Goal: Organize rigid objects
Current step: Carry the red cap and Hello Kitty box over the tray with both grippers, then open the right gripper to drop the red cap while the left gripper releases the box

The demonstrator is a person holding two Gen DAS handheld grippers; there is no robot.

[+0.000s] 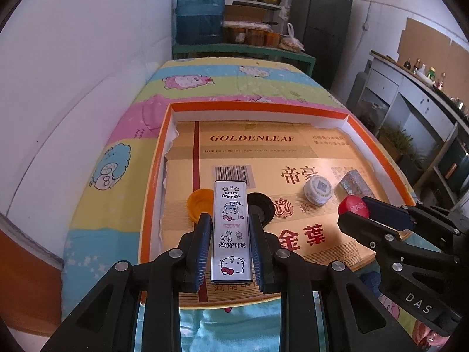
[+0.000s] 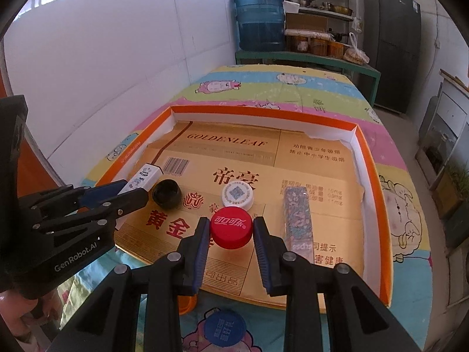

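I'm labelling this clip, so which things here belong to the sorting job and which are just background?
Job:
left gripper shut on the white lighter
right gripper around the red cap
white cap
black cap
orange cap
patterned box
orange tray

Background:
water jug
fridge
shelves

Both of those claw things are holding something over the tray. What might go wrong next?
The left gripper clamps the slim white Hello Kitty case right between the orange cap and black cap; lowering it may knock them. The right gripper pinches the round red bottle cap only by its edges, so it might slip. The grippers are close and could bump.
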